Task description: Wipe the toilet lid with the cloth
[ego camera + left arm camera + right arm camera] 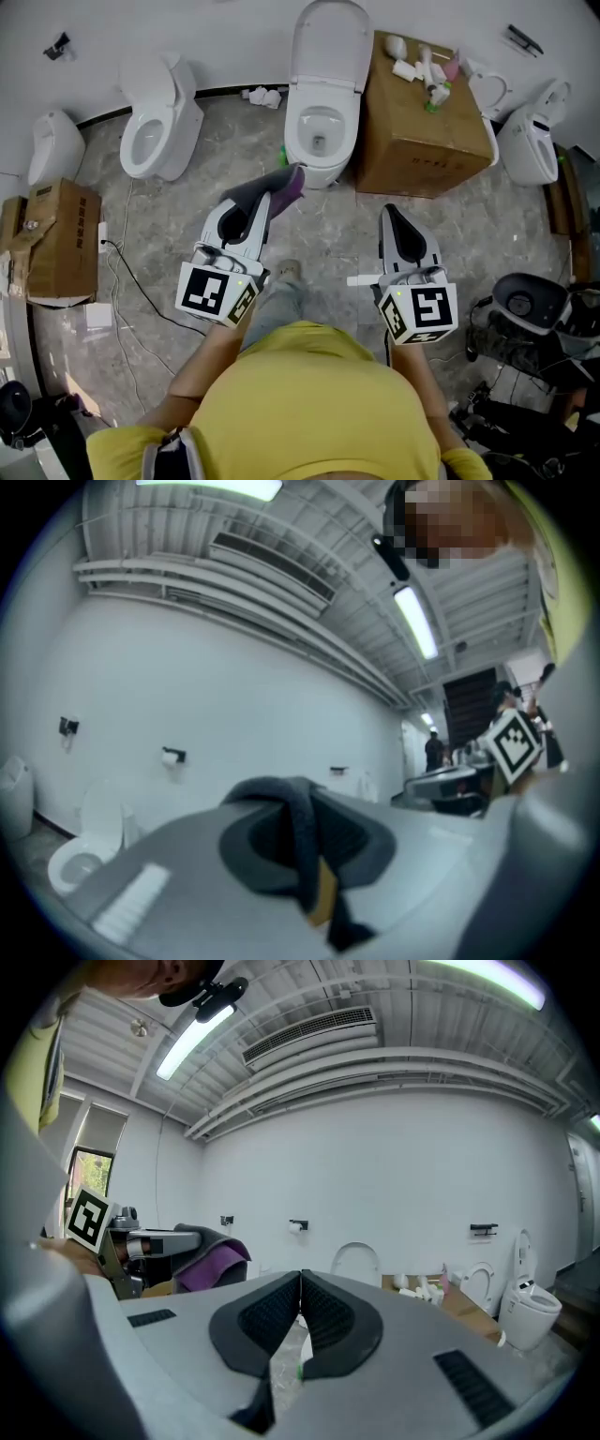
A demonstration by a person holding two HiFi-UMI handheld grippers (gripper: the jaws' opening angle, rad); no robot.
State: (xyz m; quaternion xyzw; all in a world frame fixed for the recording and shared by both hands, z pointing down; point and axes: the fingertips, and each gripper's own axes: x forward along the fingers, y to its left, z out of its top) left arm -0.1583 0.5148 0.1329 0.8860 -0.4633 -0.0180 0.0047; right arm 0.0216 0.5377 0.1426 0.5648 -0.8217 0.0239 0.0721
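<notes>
Left gripper (pixel 277 192) is clamped on the cloth (pixel 251 194), grey with a purple fold, bunched over its jaws. Right gripper (pixel 300 1283) has its jaws pressed together, nothing between them. Both point at the toilet (pixel 322 141) just ahead, its lid (pixel 328 42) standing open. Cloth and lid are well apart.

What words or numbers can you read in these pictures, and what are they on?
No text can be read.
Big cardboard box beside the open toilet: dark print on its side, too small to read.
Smaller cardboard box at the left edge: marks, too blurred to read.
Left marker cube and right marker cube: black-and-white squares, no letters.
</notes>
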